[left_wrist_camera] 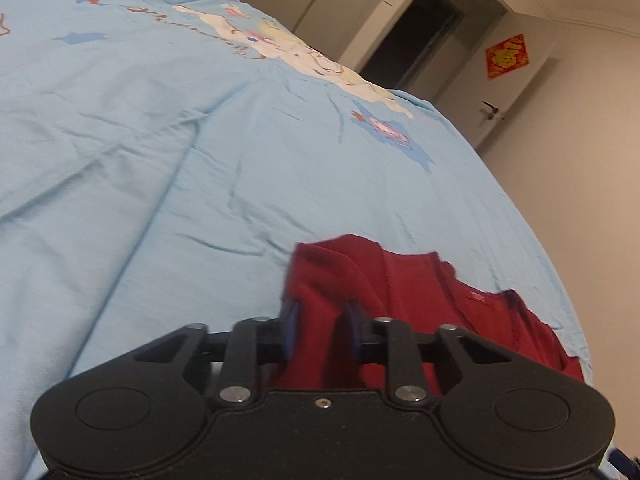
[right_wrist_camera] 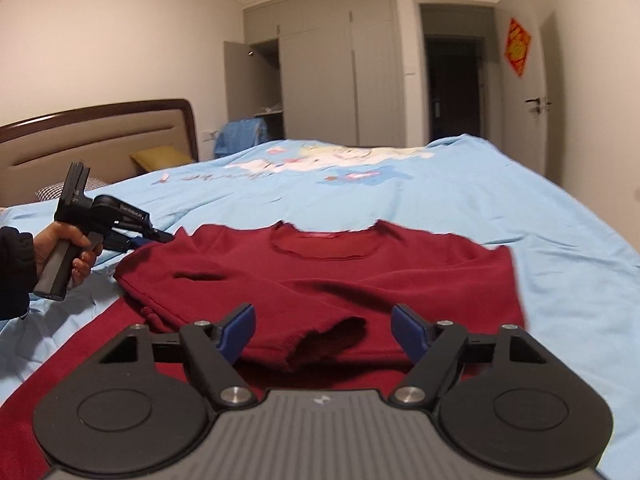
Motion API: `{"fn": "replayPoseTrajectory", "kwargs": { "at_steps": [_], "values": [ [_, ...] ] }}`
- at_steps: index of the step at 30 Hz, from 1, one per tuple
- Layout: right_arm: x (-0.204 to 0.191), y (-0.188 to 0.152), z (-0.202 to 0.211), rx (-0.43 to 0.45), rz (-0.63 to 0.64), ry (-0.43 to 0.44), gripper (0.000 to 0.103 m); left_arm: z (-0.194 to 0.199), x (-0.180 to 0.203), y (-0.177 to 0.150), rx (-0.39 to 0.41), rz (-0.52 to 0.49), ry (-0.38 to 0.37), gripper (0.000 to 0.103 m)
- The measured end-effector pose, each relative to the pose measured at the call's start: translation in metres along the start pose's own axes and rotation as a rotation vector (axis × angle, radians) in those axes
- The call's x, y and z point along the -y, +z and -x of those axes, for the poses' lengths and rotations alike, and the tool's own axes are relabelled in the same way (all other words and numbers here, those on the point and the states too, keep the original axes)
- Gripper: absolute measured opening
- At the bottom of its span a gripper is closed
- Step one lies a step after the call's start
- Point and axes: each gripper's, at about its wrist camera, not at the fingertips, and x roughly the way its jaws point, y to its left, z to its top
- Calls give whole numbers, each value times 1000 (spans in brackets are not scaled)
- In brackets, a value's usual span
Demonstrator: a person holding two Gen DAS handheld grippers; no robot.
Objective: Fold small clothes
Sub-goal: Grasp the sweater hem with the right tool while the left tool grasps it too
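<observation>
A dark red sweater (right_wrist_camera: 360,272) lies flat on the light blue bed cover (right_wrist_camera: 520,200), collar away from me, with one sleeve folded across its chest and the cuff (right_wrist_camera: 328,336) near my right gripper. My right gripper (right_wrist_camera: 324,332) hovers open just over that cuff, its blue pads (right_wrist_camera: 240,332) apart on either side. In the left wrist view, my left gripper (left_wrist_camera: 320,328) is shut on a bunched fold of the sweater (left_wrist_camera: 400,280). From the right wrist view, the left gripper (right_wrist_camera: 162,236), held by a hand, grips the sweater's left shoulder edge.
The bed cover (left_wrist_camera: 160,160) is wrinkled and carries a cartoon print (left_wrist_camera: 304,48) at its far side. A headboard (right_wrist_camera: 100,132) and yellow pillow (right_wrist_camera: 160,156) stand at the left. A wardrobe (right_wrist_camera: 320,72) and open doorway (right_wrist_camera: 452,84) lie beyond the bed.
</observation>
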Motion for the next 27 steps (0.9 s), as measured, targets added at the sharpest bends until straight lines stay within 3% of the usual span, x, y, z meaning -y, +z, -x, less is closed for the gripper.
{"fn": "replayPoseTrajectory", "kwargs": {
  "at_steps": [1,2,3,6,7,8,10,13,15,18,22,27],
  "values": [
    [-3,2,-9,-11,4,1,73,2,4,-1,10,-27,-5,9],
    [-5,3,-19,-28,7,-3,68,5,9,-2,29,-65,-7,7],
    [-7,3,-27,-49,8,-11,65,10,15,-3,61,-105,-3,6],
    [-7,0,-48,-90,-6,-40,38,32,34,-9,192,-226,30,5],
    [-6,-3,-53,-106,-8,-47,24,36,40,-11,224,-264,55,5],
    [-6,-6,-57,-119,-10,-50,16,39,45,-13,243,-299,86,5],
    [-7,-12,-59,-130,4,-50,11,34,50,-15,223,-345,155,5],
    [-11,-19,-60,-133,45,-60,10,17,38,-14,122,-284,212,6],
    [-13,-22,-58,-132,53,-62,10,10,24,-14,83,-204,203,7],
    [-11,-23,-56,-134,44,-57,11,15,13,-16,85,-140,193,22],
    [-7,-27,-55,-138,14,-48,11,23,15,-12,112,-150,176,36],
    [-8,-32,-56,-126,5,-65,13,4,18,0,107,-123,215,39]
  ]
}}
